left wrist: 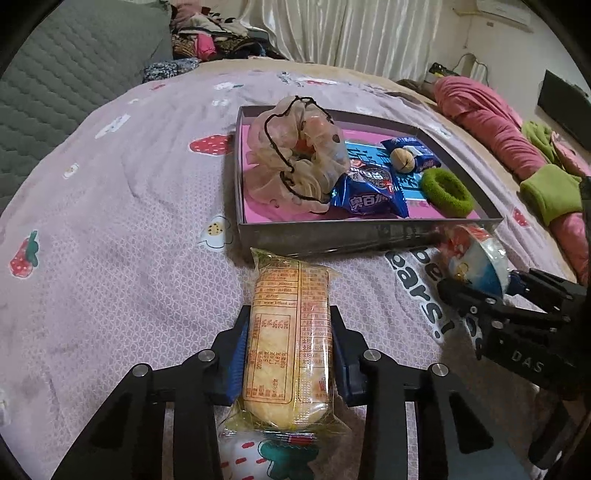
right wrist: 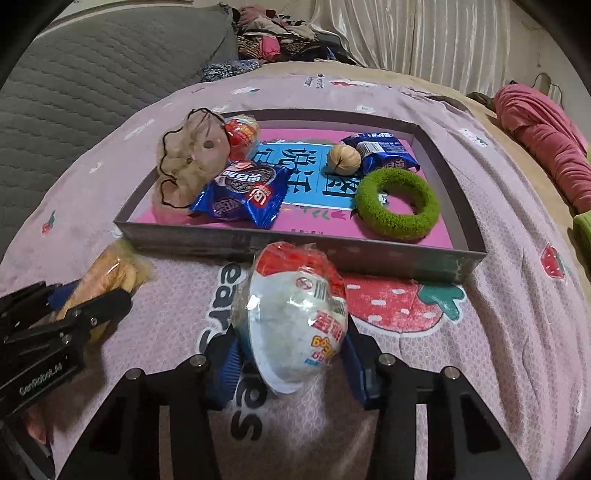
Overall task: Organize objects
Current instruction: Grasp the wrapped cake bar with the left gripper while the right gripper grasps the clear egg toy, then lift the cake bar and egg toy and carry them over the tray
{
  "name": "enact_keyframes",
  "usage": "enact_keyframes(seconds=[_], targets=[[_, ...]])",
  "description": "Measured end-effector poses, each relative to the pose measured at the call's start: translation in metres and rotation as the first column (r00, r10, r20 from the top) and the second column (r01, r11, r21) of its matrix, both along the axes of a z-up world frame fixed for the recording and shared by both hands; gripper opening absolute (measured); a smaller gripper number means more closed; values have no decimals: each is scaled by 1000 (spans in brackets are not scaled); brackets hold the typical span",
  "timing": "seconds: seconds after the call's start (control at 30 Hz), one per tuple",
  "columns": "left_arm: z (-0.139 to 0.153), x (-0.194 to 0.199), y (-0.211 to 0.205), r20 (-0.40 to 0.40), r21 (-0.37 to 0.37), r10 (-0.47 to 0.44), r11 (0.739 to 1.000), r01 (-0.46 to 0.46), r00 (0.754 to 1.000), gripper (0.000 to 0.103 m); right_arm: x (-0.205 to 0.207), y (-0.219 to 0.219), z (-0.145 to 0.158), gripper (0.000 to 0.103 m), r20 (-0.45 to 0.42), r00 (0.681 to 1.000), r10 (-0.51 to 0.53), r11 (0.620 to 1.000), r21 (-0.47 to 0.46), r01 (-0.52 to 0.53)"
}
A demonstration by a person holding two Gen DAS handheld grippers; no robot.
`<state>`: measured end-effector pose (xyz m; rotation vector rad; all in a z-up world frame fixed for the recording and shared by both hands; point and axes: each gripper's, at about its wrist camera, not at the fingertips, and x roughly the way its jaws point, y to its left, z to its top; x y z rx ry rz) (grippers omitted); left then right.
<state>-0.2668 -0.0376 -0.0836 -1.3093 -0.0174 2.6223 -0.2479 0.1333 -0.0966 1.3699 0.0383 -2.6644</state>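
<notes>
Yellow cracker pack (left wrist: 288, 343) and jelly cup (right wrist: 295, 314) clamped, held near grey tray (right wrist: 295, 251)

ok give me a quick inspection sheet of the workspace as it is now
surface: pink strawberry-print quilt on a bed
job's things: grey tray holds sheer scrunchie, blue cookie packs, walnut, green ring
clutter: clothes pile behind the bed
grippers: left gripper shut on yellow cracker pack; right gripper shut on jelly cup
cables: cord at wall
surroundings: curtain, grey quilted headboard, pink bedding
</notes>
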Motion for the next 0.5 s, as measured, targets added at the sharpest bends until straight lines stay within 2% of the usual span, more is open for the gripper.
enact_keyframes(seconds=[0.27,0.5], targets=[[16,10,6,-43,-29,-5,1000,4,999,39,17,2,18,48,-43,999,5,1000,0,-5],[42,27,14,-97,-17,-23,1000,21,995,39,33,8,36,48,-83,997,-8,1000,5,8]])
